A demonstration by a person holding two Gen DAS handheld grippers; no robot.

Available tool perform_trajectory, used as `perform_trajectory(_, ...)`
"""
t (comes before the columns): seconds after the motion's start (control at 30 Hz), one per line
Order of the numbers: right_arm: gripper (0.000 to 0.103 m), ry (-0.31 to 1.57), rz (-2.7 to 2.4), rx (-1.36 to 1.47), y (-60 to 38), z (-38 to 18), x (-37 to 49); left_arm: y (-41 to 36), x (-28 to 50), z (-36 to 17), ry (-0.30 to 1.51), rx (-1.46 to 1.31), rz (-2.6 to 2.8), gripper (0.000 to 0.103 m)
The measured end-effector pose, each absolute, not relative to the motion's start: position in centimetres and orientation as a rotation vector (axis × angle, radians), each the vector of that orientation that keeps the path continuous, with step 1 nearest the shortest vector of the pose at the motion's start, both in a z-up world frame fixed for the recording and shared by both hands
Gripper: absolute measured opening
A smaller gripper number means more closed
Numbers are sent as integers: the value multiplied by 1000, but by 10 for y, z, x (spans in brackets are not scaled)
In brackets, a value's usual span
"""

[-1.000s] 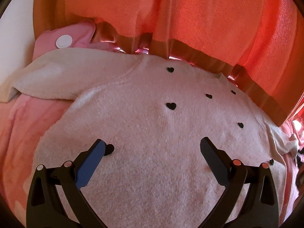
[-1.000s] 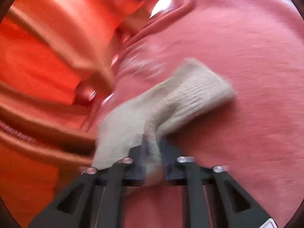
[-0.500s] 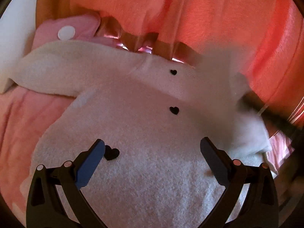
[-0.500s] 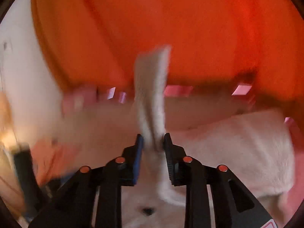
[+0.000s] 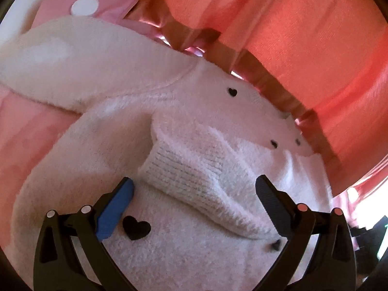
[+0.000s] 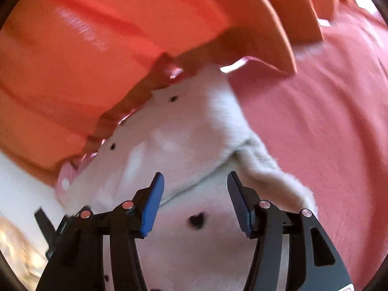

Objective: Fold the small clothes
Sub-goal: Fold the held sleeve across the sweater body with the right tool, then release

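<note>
With one sleeve [image 5: 194,177] laid across the white sweater [image 5: 184,249] on the pink bed [image 6: 327,121], we judge the other sleeve [image 5: 80,72] comes next. Both the left tool [image 5: 194,194] and the right tool [image 6: 195,194] hover released. Orange curtains [image 5: 303,36] crowd the collar.

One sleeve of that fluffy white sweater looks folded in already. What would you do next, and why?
Probably fetch the other sleeve: it lies stretched out flat, while the folded sleeve already rests across the sweater. The left gripper hovers open and empty nearest to it, so it could swing over and pinch that cuff. The right gripper is open too.
</note>
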State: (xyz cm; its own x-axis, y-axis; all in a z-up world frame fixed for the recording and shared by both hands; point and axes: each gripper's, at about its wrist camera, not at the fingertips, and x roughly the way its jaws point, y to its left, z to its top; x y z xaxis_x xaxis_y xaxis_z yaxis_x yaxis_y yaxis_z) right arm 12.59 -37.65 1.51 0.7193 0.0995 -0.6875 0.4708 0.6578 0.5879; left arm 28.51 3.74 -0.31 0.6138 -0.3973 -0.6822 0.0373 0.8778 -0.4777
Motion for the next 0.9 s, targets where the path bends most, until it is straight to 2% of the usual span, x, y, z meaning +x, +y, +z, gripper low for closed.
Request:
perform_trajectory(0.2, 55, 736, -216, 896, -388, 8, 131, 47, 284, -2, 891, -568, -304, 79)
perform_trajectory(0.3, 55, 705, -201, 907, -389, 7, 141, 43, 287, -6, 905, -546, -303, 64)
perform_trajectory(0.37, 55, 684, -199, 916, -387, 1, 154, 42, 290, -5, 903, -538, -307, 50)
perform_trajectory(0.4, 55, 678, -203, 915, -389, -1, 157, 42, 292, -4, 902, -537, -315, 32)
perform_trajectory(0.43, 53, 675, -201, 908, -390, -2, 161, 42, 295, -3, 901, -535, -323, 22)
perform_trajectory(0.5, 30, 666, -178, 858, -389, -1, 170, 42, 300, 7, 870, -536, -333, 16)
perform_trajectory(0.53, 7, 662, -159, 833, -388, 2, 173, 41, 302, 15, 845, -530, -339, 15)
perform_trajectory(0.7, 7, 390, -61, 773, -385, 61, 153, 38, 308, 86, 641, -489, -385, 14)
perform_trajectory(0.77, 7, 335, -64, 751, -388, 69, 147, 36, 309, 104, 591, -445, -374, 14)
perform_trajectory(0.83, 7, 452, -130, 743, -395, 44, 158, 33, 315, 93, 623, -378, -337, 15)
perform_trajectory(0.9, 7, 650, -233, 795, -404, -3, 174, 27, 327, 49, 751, -334, -307, 15)
